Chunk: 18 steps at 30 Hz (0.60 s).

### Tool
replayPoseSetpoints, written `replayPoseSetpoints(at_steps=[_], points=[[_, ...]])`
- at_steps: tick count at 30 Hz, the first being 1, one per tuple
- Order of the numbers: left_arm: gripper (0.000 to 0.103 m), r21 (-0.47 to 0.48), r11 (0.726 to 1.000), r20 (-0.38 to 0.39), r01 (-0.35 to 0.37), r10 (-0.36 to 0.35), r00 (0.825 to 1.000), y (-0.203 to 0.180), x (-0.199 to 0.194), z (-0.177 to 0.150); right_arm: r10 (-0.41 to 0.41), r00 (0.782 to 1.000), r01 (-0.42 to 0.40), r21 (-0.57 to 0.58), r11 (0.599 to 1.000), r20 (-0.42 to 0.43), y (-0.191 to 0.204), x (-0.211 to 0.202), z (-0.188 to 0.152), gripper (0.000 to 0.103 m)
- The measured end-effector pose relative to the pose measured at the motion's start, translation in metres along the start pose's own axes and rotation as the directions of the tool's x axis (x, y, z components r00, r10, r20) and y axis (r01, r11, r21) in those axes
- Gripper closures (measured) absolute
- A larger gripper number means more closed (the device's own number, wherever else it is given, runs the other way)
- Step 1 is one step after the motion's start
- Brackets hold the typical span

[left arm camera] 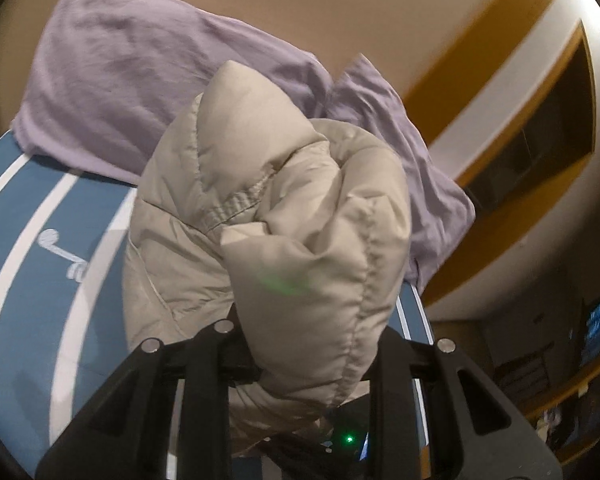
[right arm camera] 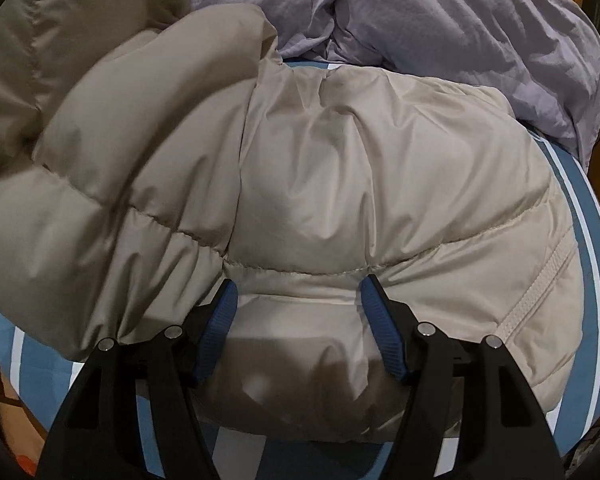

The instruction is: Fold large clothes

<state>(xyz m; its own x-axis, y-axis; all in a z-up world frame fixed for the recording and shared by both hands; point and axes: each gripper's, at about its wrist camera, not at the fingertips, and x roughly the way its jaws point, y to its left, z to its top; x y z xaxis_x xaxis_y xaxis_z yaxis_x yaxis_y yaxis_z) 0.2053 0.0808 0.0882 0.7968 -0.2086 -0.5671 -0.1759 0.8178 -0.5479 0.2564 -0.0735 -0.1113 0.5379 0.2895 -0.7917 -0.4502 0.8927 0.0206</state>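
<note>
left wrist — claw (left arm camera: 300, 364) grips jacket (left arm camera: 260, 208)

Lilac pillows (left arm camera: 140, 80) crumpled at bed head; blue white-striped bedsheet (left arm camera: 24, 248) beneath; yellow-trimmed wall recess (left arm camera: 540, 132) beyond.

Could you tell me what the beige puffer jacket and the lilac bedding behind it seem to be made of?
Puffer jacket: likely a thin synthetic shell, nylon or polyester, over soft filling; it shows a faint sheen and stitched, bulging channels.
Lilac bedding: probably woven cotton or a cotton blend; matte, with fine soft creases.
</note>
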Motion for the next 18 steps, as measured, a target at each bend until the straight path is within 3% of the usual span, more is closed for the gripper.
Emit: replayPoseSetpoints(at_steps=[6, 18], points=[[0.076, 0.104, 0.995, -0.054, 0.007, -0.001, 0.999, -0.032, 0.026, -0.016, 0.026, 0.999, -0.027, 0.019, 0.999, 0.034, -0.019, -0.018, -0.005, 0.037], [0.075, 0.220, 0.973, -0.182, 0.063, -0.023, 0.983, -0.086, 0.084, -0.045, -0.108, 0.991, 0.094, 0.154, 0.984, 0.082, -0.095, -0.055, -0.027, 0.037]])
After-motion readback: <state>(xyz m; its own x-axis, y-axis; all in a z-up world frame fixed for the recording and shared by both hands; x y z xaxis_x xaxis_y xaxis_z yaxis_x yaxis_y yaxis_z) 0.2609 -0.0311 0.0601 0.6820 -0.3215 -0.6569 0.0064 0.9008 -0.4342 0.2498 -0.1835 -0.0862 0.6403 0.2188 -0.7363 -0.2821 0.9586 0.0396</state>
